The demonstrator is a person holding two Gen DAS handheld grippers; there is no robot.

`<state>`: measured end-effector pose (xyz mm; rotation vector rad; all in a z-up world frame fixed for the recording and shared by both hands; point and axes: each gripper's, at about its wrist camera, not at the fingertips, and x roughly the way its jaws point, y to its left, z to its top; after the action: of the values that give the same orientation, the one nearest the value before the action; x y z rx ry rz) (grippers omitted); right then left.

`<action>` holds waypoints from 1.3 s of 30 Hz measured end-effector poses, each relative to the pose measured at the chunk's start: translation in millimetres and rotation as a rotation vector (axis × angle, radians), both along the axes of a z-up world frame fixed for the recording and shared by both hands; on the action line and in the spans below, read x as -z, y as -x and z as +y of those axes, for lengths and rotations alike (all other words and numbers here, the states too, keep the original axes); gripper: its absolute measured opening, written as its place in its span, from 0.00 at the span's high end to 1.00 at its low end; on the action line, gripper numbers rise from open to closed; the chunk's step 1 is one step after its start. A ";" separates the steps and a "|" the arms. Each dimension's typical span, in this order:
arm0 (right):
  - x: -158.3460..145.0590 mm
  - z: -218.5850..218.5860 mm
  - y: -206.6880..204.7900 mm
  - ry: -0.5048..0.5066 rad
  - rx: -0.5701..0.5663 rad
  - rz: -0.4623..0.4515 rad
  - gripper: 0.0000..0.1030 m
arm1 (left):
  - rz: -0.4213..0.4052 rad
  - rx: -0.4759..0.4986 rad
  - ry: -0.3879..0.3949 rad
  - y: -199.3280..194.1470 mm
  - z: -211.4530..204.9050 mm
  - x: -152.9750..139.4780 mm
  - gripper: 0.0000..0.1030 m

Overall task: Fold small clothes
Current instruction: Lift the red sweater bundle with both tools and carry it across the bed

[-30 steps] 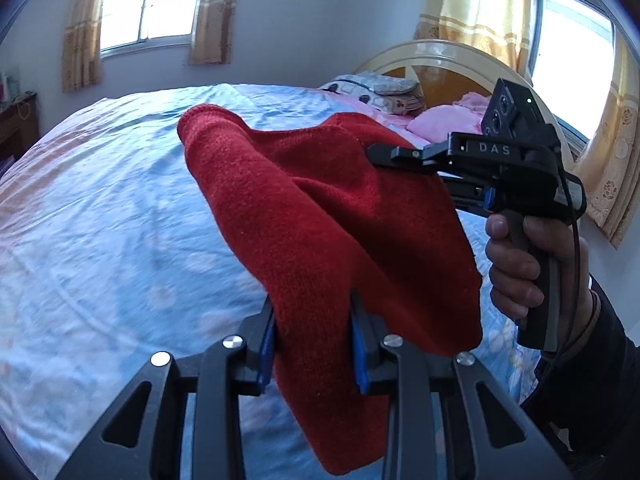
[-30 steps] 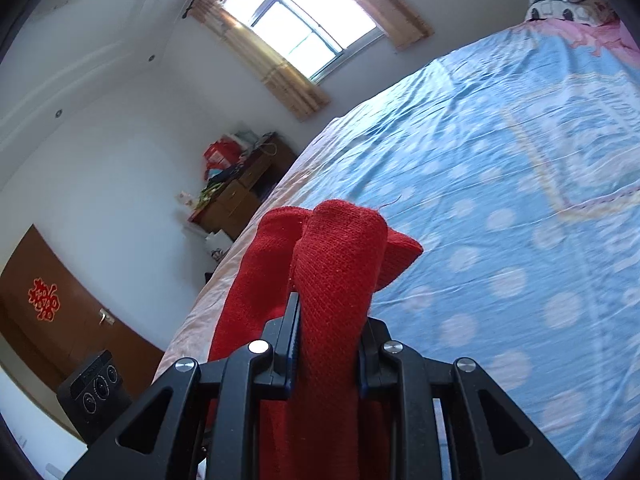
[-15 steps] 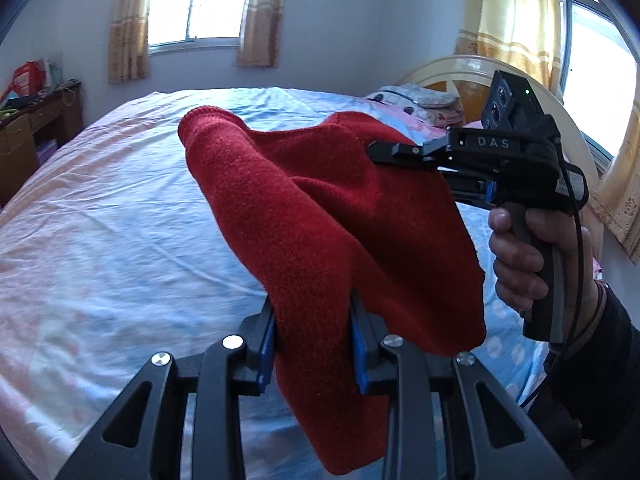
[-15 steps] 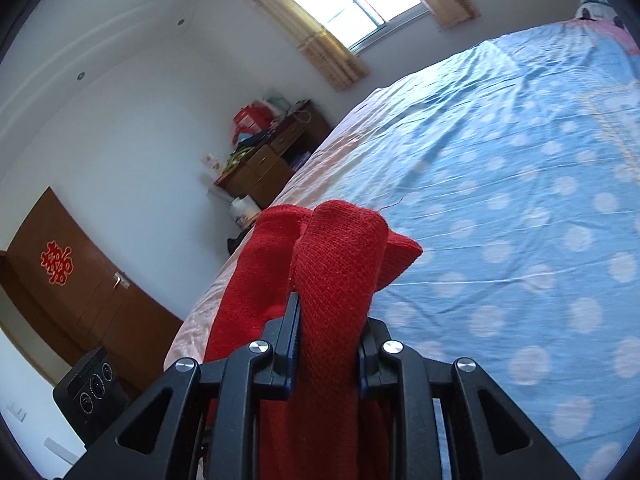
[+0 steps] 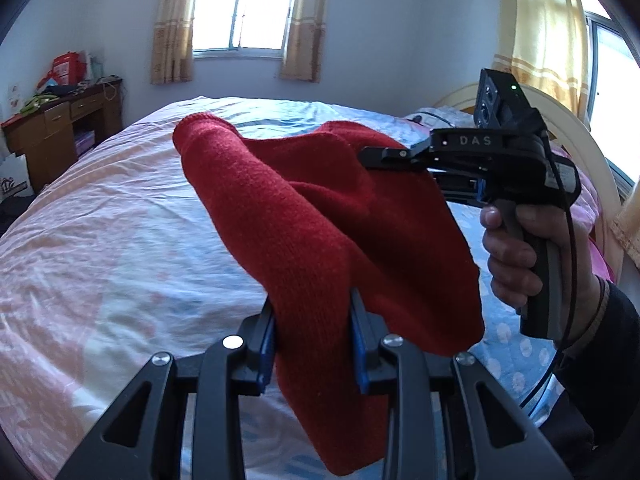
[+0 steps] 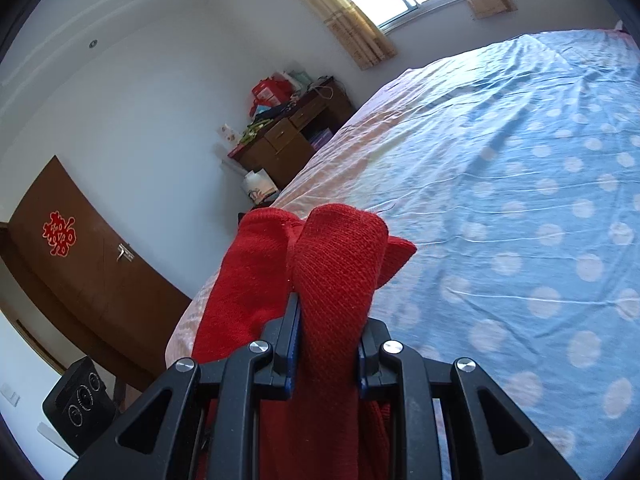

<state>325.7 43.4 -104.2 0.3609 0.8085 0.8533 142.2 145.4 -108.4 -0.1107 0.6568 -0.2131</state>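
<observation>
Desk (image 5: 60,128) far left, bed (image 5: 120,240) below, red knitted garment (image 5: 320,216) aloft between both tongs. Left gripper (image 5: 314,344) pinching near bunch; right gripper (image 5: 384,156), in hand (image 5: 516,256), pinching far right edge, thick fold clamped in own view (image 6: 326,344). Best lowered level onto sheet, edges taut, both pinches firm.

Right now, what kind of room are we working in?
A bedroom, most likely in a home. A large bed with a dotted blue sheet fills the view, a cluttered wooden desk stands against the wall, and a curtained window is behind.
</observation>
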 end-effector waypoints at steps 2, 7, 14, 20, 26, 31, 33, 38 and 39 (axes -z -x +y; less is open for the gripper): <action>1.8 9.8 -2.6 0.010 -0.012 0.003 0.79 | -0.001 -0.013 0.002 2.5 6.5 2.9 0.68; 7.1 32.9 -7.7 0.038 -0.038 0.008 0.79 | 0.004 -0.037 0.016 12.1 26.7 11.5 0.68; 16.3 57.8 -14.0 0.063 -0.068 0.027 0.79 | 0.017 -0.065 0.029 14.9 39.4 18.2 0.68; 20.5 72.3 -16.0 0.073 -0.090 0.035 0.79 | 0.021 -0.084 0.038 19.8 45.8 19.2 0.68; 25.3 84.8 -18.2 0.088 -0.096 0.048 0.79 | 0.033 -0.096 0.044 22.6 51.9 25.9 0.68; 32.8 89.5 -20.4 0.091 -0.100 0.067 0.79 | 0.062 -0.106 0.044 27.3 56.3 37.7 0.68; 36.3 89.9 -20.7 0.095 -0.101 0.071 0.79 | 0.066 -0.105 0.048 29.9 57.8 39.5 0.68; 42.8 89.6 -22.8 0.091 -0.099 0.094 0.79 | 0.070 -0.104 0.051 35.8 60.5 42.4 0.68; 44.4 89.9 -23.3 0.089 -0.099 0.101 0.79 | 0.071 -0.105 0.053 35.8 61.2 43.0 0.68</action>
<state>349.0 133.3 -148.5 0.2885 0.9616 0.8936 106.4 206.6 -151.4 -0.2041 0.7146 -0.1260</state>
